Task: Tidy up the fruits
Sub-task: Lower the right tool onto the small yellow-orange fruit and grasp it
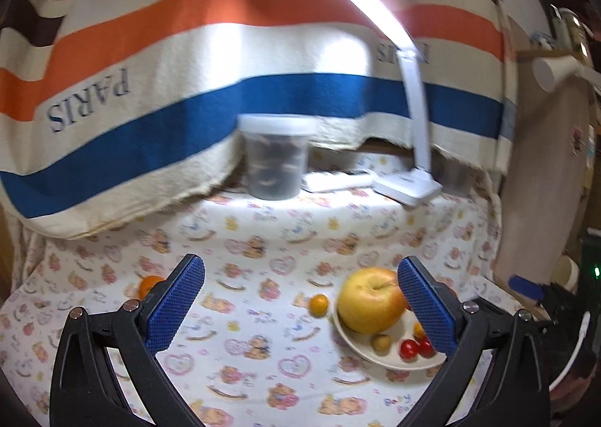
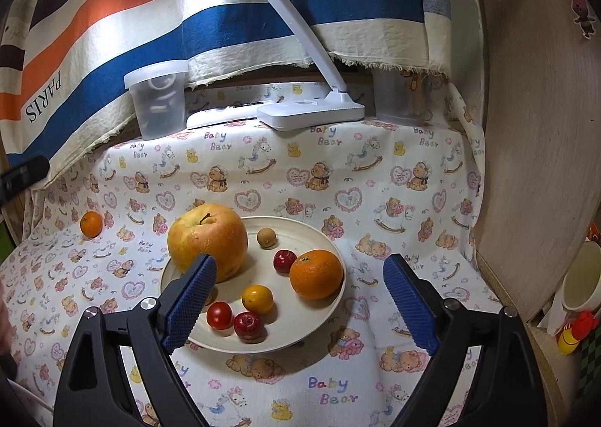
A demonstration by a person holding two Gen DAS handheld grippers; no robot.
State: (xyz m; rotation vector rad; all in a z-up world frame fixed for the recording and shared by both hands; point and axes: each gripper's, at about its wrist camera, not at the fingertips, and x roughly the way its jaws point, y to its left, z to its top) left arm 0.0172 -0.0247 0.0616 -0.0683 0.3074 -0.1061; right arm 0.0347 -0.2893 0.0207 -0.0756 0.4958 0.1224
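Round cream plate [image 2: 330,318]: large yellow-red apple [image 2: 207,239], big orange [image 2: 316,274] and small fruits. Small orange tangerine [image 2: 91,224] lies apart on bear-print cloth [image 2: 375,179]. My left gripper [image 1: 300,307] gapes empty; my right gripper [image 2: 300,303] is opening, empty.

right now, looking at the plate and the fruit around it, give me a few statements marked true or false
1. The big apple sits on the plate. True.
2. The large orange lies off the plate on the cloth. False: it rests on the plate, at its right side.
3. A small orange lies alone on the cloth, left of the plate. True.
4. The right gripper is shut on a cherry tomato. False: its jaws are open and hold nothing.
5. The desk lamp is switched off. False: its bar glows brightly.
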